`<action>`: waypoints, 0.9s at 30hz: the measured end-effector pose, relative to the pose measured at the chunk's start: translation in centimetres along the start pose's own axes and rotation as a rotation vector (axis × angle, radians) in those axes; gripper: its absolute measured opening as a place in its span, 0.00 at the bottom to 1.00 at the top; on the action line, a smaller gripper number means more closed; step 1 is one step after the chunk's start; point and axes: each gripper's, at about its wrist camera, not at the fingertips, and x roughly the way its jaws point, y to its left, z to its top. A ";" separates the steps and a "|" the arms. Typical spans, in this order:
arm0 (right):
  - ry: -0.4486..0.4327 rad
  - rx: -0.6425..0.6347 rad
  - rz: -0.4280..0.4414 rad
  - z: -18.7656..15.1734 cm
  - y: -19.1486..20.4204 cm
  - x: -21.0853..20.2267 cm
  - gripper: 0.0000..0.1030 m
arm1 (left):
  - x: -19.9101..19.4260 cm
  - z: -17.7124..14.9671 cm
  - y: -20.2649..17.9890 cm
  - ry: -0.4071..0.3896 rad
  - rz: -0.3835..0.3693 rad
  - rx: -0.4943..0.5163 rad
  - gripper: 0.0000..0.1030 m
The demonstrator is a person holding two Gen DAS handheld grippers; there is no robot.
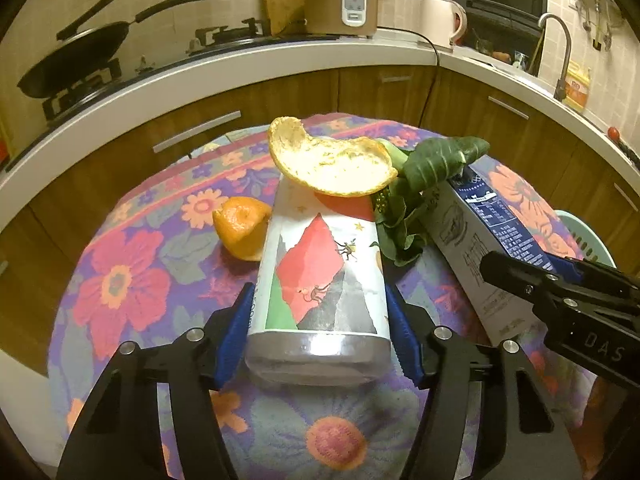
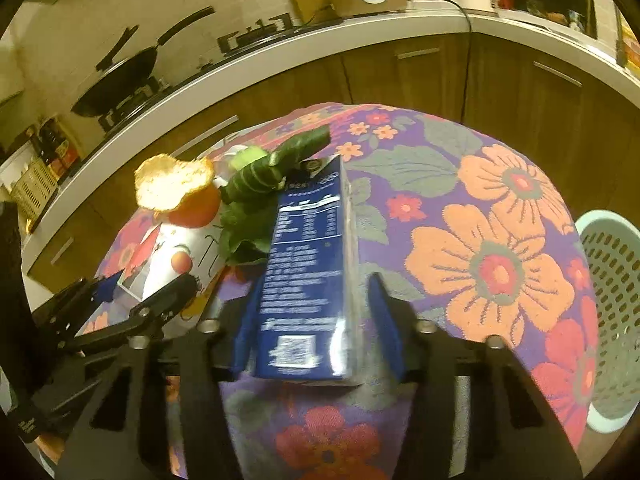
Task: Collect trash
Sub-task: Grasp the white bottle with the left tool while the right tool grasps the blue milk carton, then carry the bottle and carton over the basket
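Left gripper clamped on illustrated white carton lying on floral tablecloth, orange peel resting on carton's far end; right gripper clamped on blue milk carton alongside; leafy greens between cartons.

A round table under a floral cloth in purple, pink and orange stands before a curved white countertop over dark wooden cabinet doors with metal bar handles. On the counter: a gas hob carrying a black long-handled frying pan, a brown rice cooker with a white control panel, a cream electric kettle. A black cord hangs down the cabinet front. Farther right, a curved metal tap.
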 end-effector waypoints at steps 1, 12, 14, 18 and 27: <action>-0.001 -0.003 0.000 0.0 0.0 -0.1 0.38 | -0.2 -0.1 0.0 -0.007 0.005 0.001 0.57; -0.063 0.022 0.050 -0.4 -1.6 -4.5 0.35 | -4.9 -0.7 3.1 -0.045 -0.226 -0.157 0.57; -0.081 0.035 0.052 -0.6 -2.1 -5.6 0.35 | -5.7 -1.1 3.8 -0.053 -0.322 -0.214 0.57; -0.116 0.062 0.057 -0.8 -3.6 -7.7 0.35 | -7.2 -1.6 3.4 -0.099 -0.356 -0.221 0.57; -0.235 0.112 0.012 -0.7 -7.8 -12.5 0.35 | -9.8 0.0 0.2 -0.191 -0.438 -0.183 0.57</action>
